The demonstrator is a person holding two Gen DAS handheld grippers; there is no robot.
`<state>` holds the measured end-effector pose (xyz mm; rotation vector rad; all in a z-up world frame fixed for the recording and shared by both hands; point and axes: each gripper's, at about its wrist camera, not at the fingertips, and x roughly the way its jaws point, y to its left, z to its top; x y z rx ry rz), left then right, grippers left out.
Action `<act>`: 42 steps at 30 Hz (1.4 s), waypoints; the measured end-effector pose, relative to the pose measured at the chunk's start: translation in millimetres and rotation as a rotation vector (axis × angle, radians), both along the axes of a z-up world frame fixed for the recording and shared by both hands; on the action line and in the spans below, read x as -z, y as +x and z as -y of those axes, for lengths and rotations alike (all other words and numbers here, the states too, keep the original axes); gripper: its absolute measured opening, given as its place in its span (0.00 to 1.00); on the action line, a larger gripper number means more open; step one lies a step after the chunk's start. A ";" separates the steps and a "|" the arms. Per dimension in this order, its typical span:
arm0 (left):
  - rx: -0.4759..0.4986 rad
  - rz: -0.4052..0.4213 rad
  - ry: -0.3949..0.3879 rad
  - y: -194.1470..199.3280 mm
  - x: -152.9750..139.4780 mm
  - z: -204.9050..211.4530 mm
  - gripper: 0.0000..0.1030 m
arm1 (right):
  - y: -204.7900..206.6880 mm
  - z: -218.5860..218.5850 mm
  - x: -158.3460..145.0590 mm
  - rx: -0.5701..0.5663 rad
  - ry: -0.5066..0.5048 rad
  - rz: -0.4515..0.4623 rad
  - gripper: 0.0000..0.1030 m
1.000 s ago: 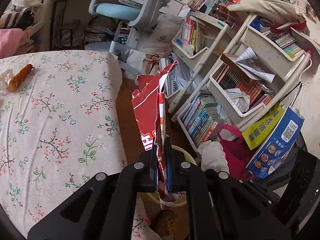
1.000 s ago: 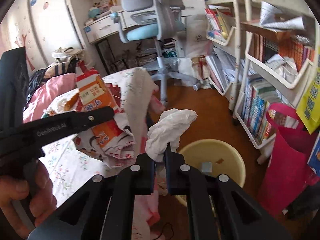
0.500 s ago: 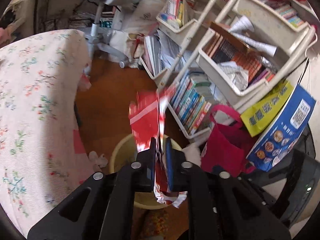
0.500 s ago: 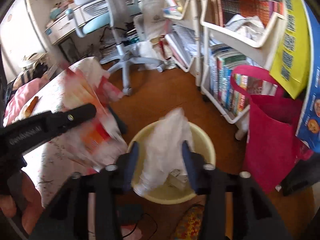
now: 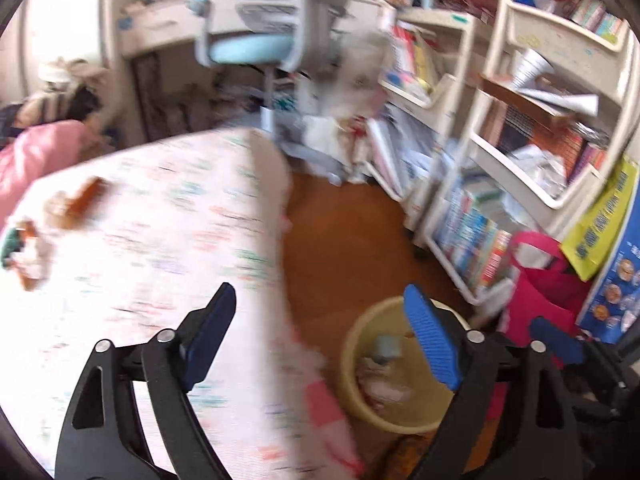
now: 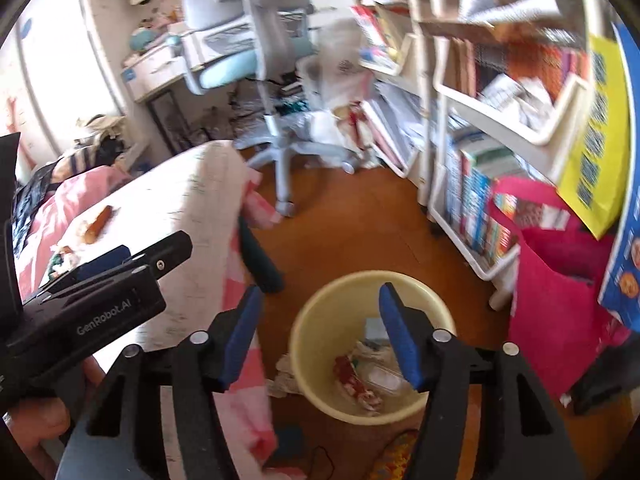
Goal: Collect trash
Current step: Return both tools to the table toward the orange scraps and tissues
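With both pairs of jaws opening and nothing between them, no trash in either grip: left hand-held gripper [image 5: 320, 332] spread wide over the bed edge, right hand-held gripper [image 6: 320, 336] at a middling spread directly above the yellow bin [image 6: 320, 392]. Inside the bin, a red wrapper [image 6: 354, 384] and pale crumpled paper [image 6: 370, 350], so this load looks delivered. Just beside the bin on the floor, a whitish scrap [image 6: 284, 374], seemingly outside the rim. Further out on the floral bed [image 5: 160, 240], more litter to fetch: an orange sausage-like piece [image 5: 86, 196] and a small heap of wrappers [image 5: 26, 250] near the far left edge, well apart from both grippers. Beyond, a desk chair [image 5: 256, 40] and crowded bookshelves [image 5: 540, 128]. Risks from here, judged only: forgetting the scrap beside the bin; pinching the bedsheet together with thin wrappers, since soft fabric bunches easily between the pads; knocking the light bin over when swinging back, close as it stands to the bed corner; losing crumpled paper mid-carry from a shallow grip. Heavy blur in the left view, so finer detail on the bed uncertain.
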<state>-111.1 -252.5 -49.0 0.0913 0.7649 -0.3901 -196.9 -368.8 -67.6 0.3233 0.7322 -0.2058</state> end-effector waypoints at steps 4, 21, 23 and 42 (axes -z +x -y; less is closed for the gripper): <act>-0.056 0.040 0.030 3.5 -11.9 -40.3 0.86 | 10.0 -33.6 -11.2 -0.082 -0.053 0.029 0.64; -0.258 0.065 0.007 27.3 -27.1 -205.0 0.90 | 47.0 -154.3 -27.7 -0.355 -0.182 0.125 0.71; -0.280 0.059 0.002 30.9 -25.6 -218.5 0.91 | 50.4 -166.0 -28.3 -0.375 -0.188 0.132 0.71; -0.350 0.017 0.006 56.7 -8.3 -265.4 0.91 | 71.8 -208.5 -22.2 -0.450 -0.193 0.118 0.73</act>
